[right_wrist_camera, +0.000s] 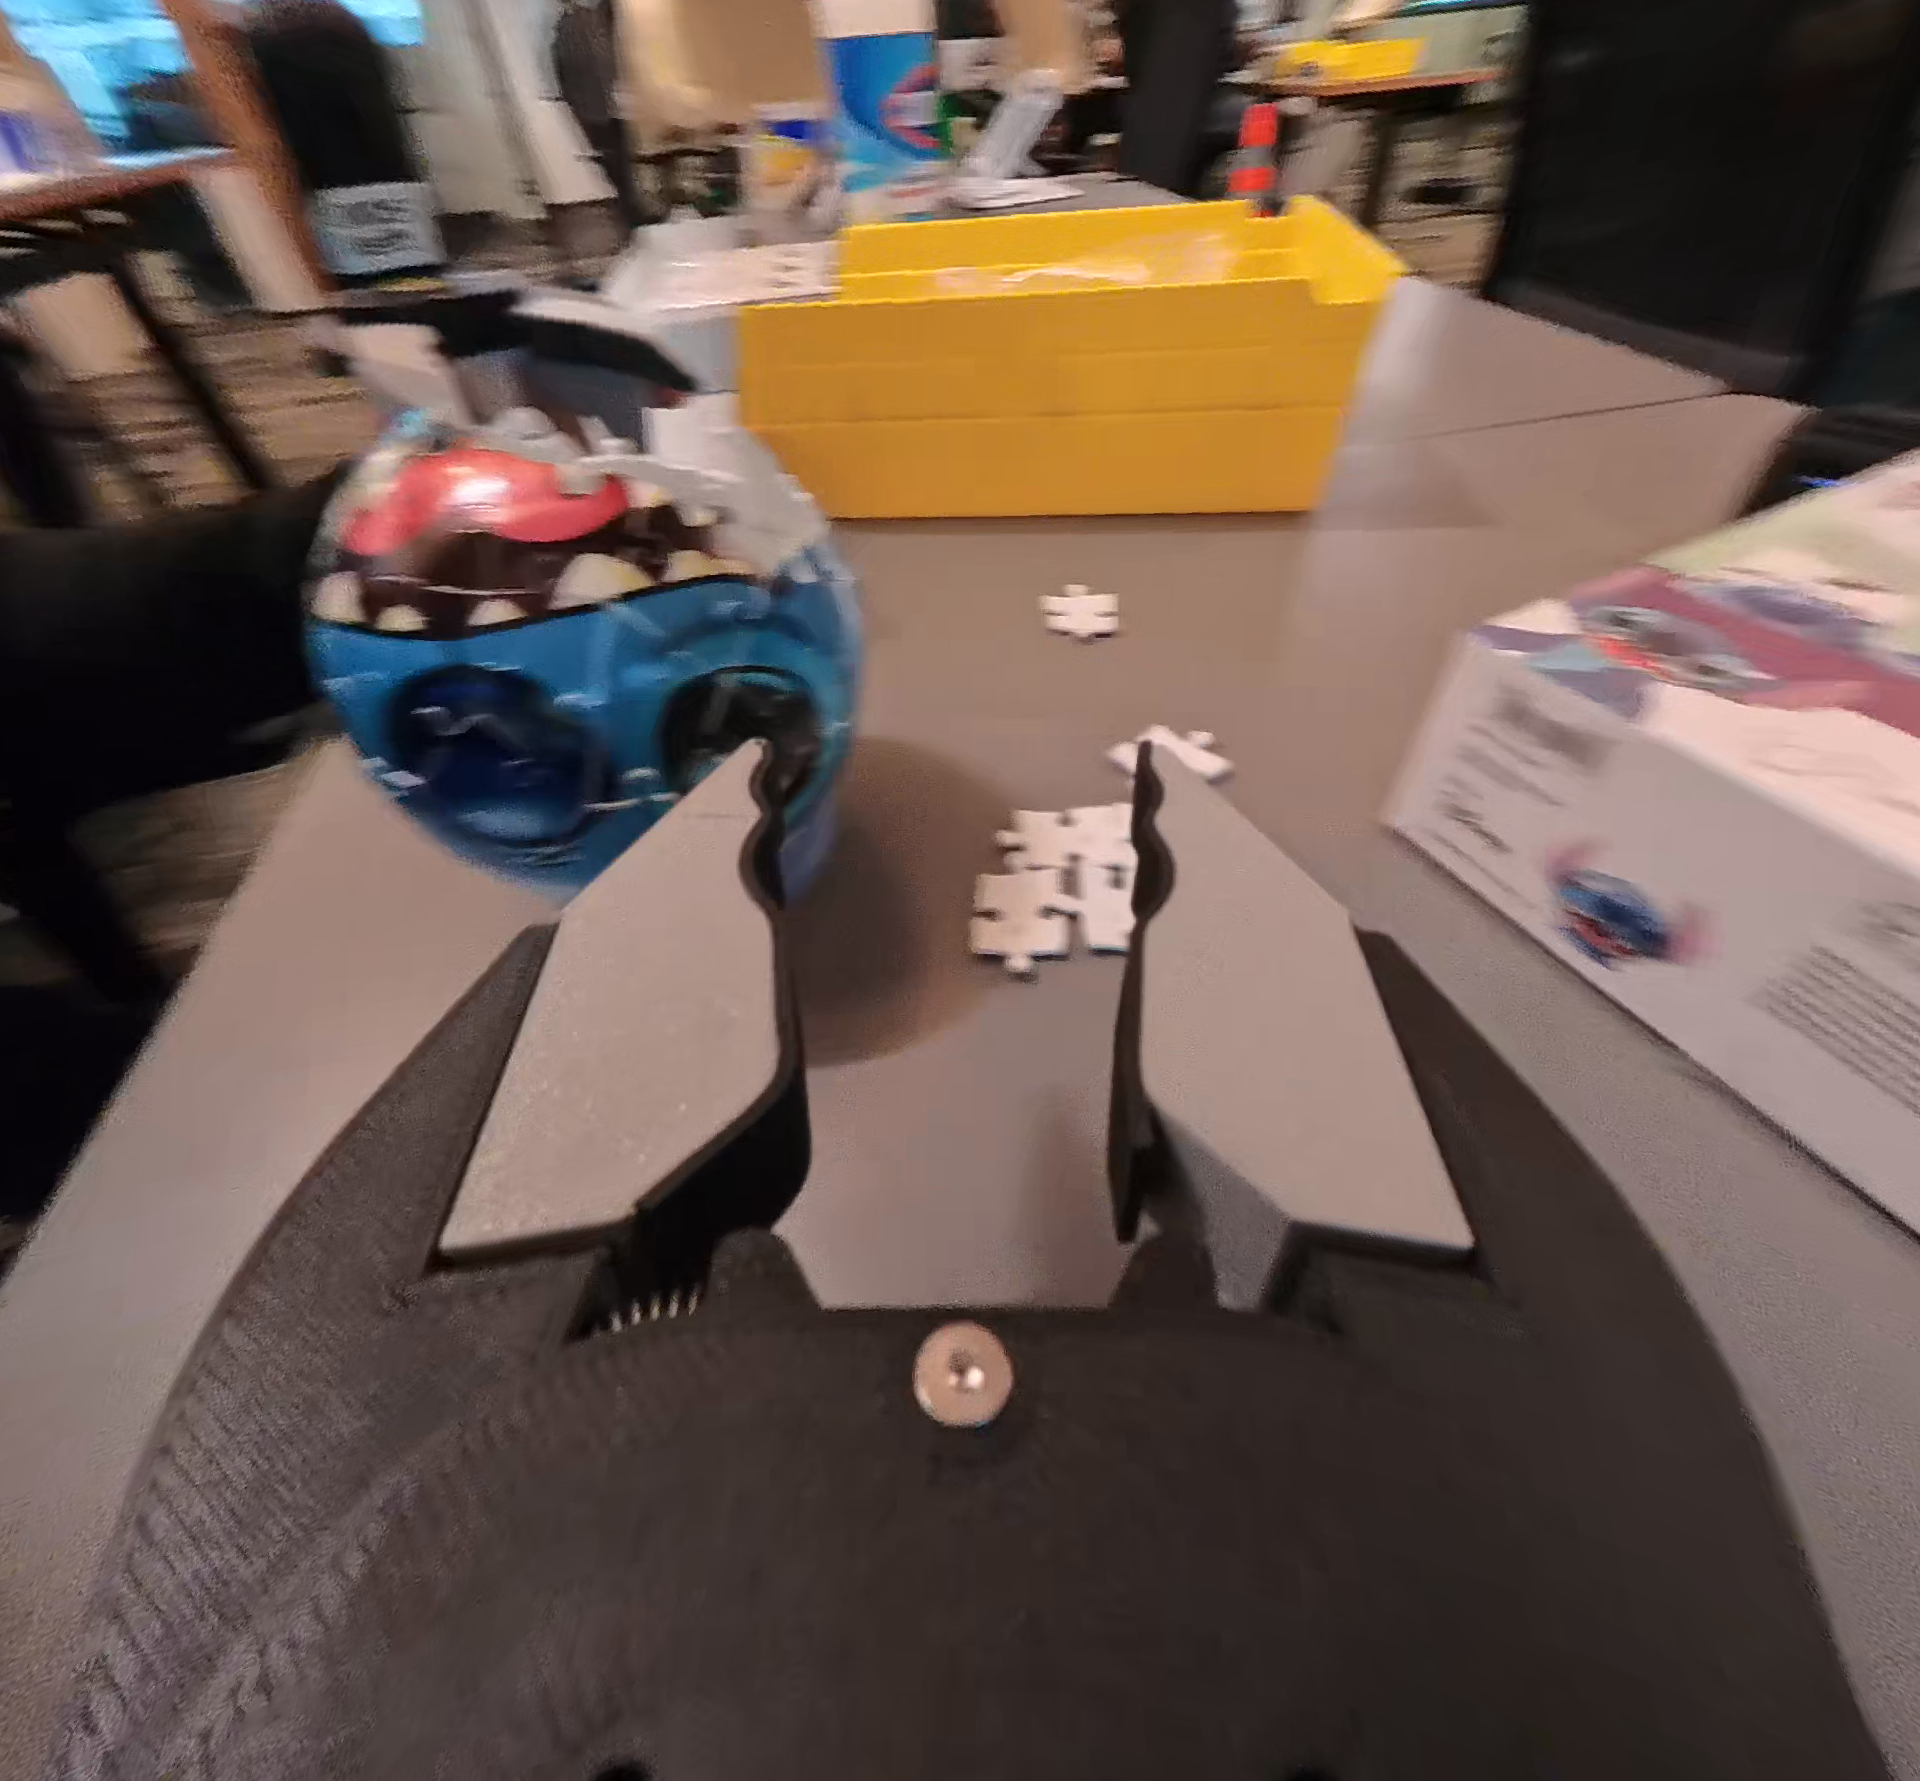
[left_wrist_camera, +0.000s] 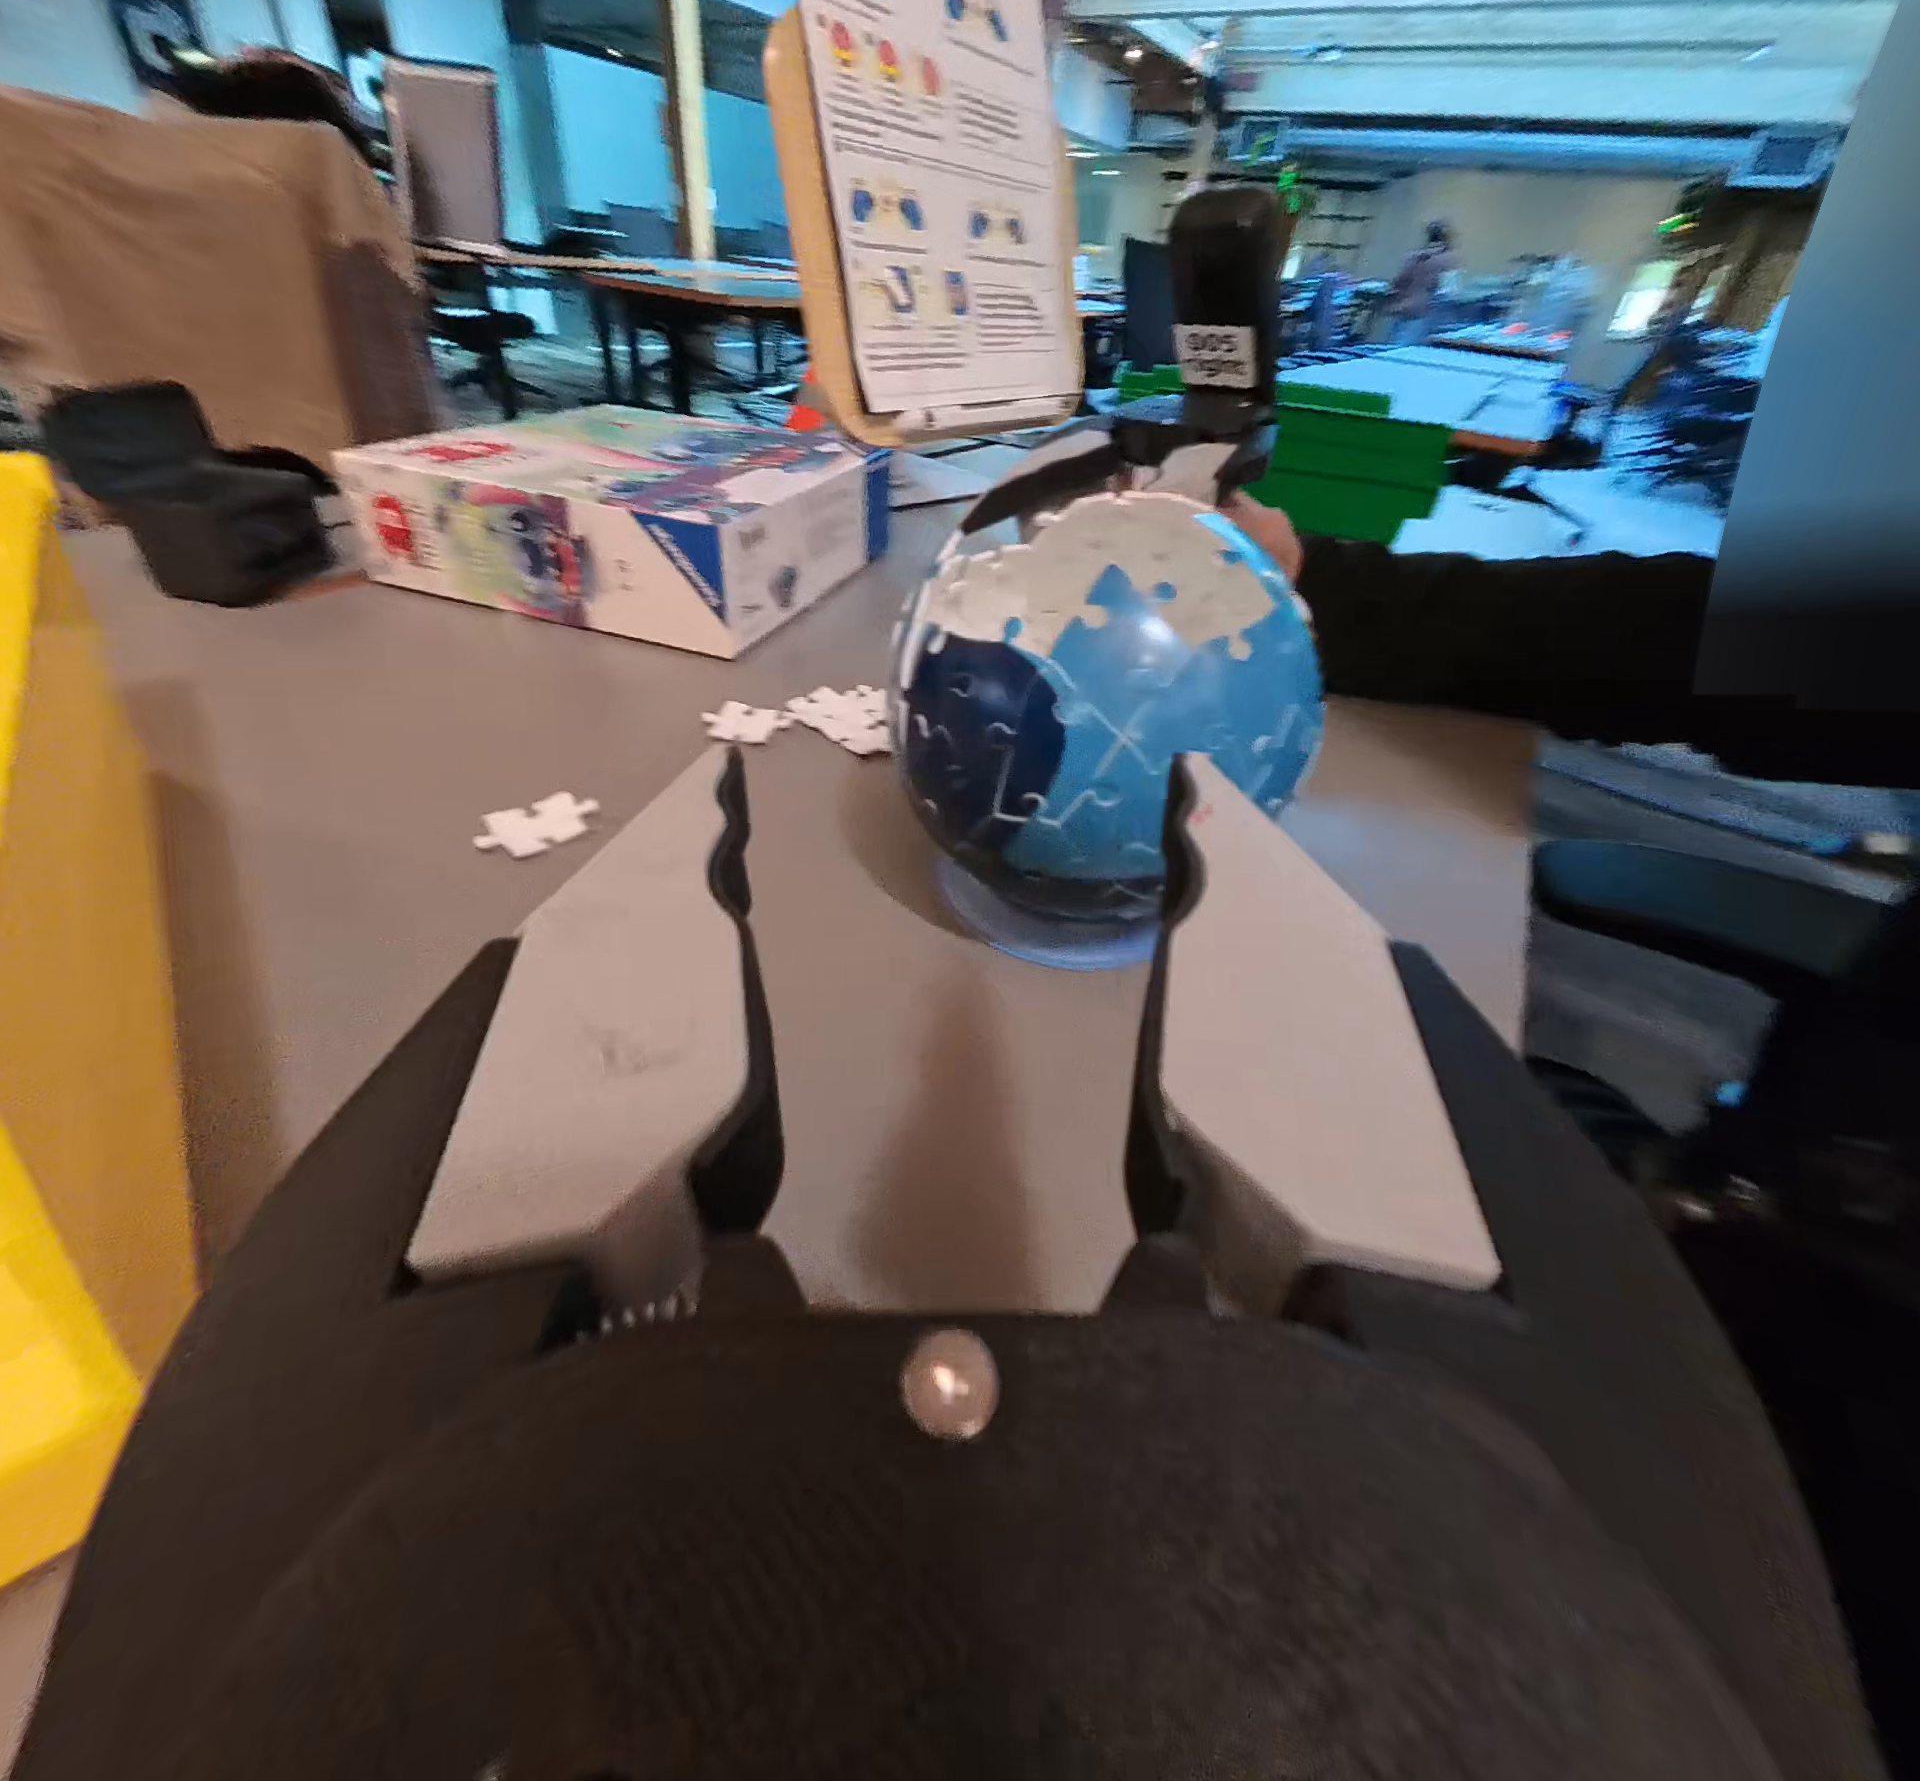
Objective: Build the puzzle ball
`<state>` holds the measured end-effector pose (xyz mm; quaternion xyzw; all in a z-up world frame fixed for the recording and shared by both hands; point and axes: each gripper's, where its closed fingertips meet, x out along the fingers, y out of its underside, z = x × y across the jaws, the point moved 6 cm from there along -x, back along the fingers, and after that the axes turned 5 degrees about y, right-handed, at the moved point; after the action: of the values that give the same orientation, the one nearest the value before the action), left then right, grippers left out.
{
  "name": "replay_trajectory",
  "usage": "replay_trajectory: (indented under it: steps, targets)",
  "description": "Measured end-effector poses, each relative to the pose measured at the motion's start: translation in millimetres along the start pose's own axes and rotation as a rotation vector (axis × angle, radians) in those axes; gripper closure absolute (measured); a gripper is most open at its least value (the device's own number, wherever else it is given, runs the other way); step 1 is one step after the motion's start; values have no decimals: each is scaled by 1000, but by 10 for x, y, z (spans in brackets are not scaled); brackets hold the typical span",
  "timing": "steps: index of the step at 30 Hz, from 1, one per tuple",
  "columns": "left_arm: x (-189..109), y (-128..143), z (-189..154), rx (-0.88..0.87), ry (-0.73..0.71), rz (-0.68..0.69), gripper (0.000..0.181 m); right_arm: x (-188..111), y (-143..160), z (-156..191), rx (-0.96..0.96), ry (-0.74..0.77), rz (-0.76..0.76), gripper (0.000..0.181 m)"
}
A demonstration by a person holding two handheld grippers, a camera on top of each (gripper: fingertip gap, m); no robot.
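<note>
Yellow bin point(right_wrist_camera: 1049, 381) far side of table point(right_wrist_camera: 1455, 443); puzzle ball point(right_wrist_camera: 582, 651) left of centre in the right wrist view, part-built, white-backed pieces ragged along its upper edge; loose pieces point(right_wrist_camera: 1049, 884) lie just ahead of the right gripper point(right_wrist_camera: 951, 765), fingers wide, empty; box point(right_wrist_camera: 1662, 796) at right. Left gripper point(left_wrist_camera: 956, 775) also wide and empty, ball point(left_wrist_camera: 1107, 703) beside its right finger. Risk: a nudge could roll the ball or pop unlocked edge pieces; flat pieces may skid under a pinch.
</note>
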<state>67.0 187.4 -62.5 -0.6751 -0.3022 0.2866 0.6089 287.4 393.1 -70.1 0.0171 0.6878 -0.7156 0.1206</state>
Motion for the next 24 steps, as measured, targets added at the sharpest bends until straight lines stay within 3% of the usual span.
replay_trajectory:
  steps: [3, 5, 8, 11, 16, 24]
  targets:
    - [-9, 25, -72, -32, 90, 34, 99, 14, 35, 146, 0, -135, 9, 95]
    - [102, 110, -116, -27, 118, 154, 91, 36, 72, 261, 5, -229, 46, 88]
    - [375, 230, -179, -41, 133, 299, 83, 81, 100, 388, 1, -288, 88, 82]
    - [545, 302, -232, -117, 162, 385, 89, 153, 128, 455, 12, -301, 133, 80]
    - [614, 232, -216, -301, 185, 329, 85, 220, 142, 551, 61, -345, 165, 78]
    - [667, 216, -267, -327, 168, 312, 71, 399, 164, 646, 144, -331, 216, 80]
